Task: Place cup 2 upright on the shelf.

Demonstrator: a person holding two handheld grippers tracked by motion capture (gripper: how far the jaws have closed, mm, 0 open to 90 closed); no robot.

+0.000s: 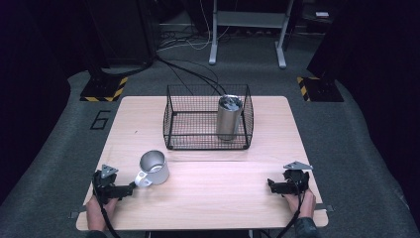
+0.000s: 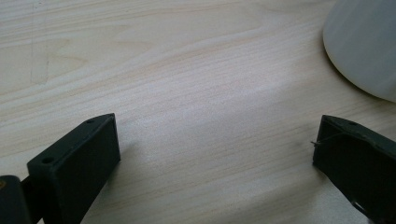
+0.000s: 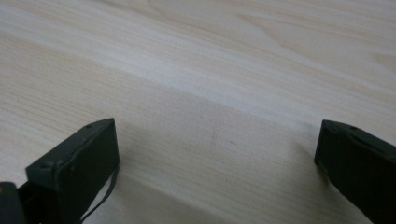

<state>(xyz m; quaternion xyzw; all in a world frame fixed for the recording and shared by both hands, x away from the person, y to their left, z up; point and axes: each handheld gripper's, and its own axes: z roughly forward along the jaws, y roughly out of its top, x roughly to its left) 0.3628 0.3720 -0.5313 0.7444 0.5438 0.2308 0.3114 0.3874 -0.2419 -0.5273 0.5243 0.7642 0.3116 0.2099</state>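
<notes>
While resting low at the near corners of the pale wooden counter [image 1: 208, 198], held one in each hand: left black two-jaw gripper [image 1: 130, 189] at the near left, right black two-jaw gripper [image 1: 272, 185] at the near right, well apart from each other. Left gripper [image 2: 215, 154] with jaws spread wide over bare wood grain, nothing between them; same for the right gripper [image 3: 217, 154], jaws wide and empty above the counter. Just beside the left gripper's jaws in the high view, a short silver metal mug [image 1: 153, 167] with a pale handle, tilted or lying toward the gripper, open mouth facing up and back; whether touching the jaws, cannot tell. Rounded pale edge of that mug [image 2: 364, 46] at the upper right of the left gripper view, clear of the jaws. Farther back, at the middle of the counter, a black wire mesh basket [image 1: 198, 119], rectangular and open at the top. Upright inside its right part, a tall cylindrical stainless steel tumbler [image 1: 229, 118], rim rising to about the basket's top edge. Beyond the counter, grey carpeted floor [image 1: 346, 139] with black cables [image 1: 193, 69] trailing across it.
</notes>
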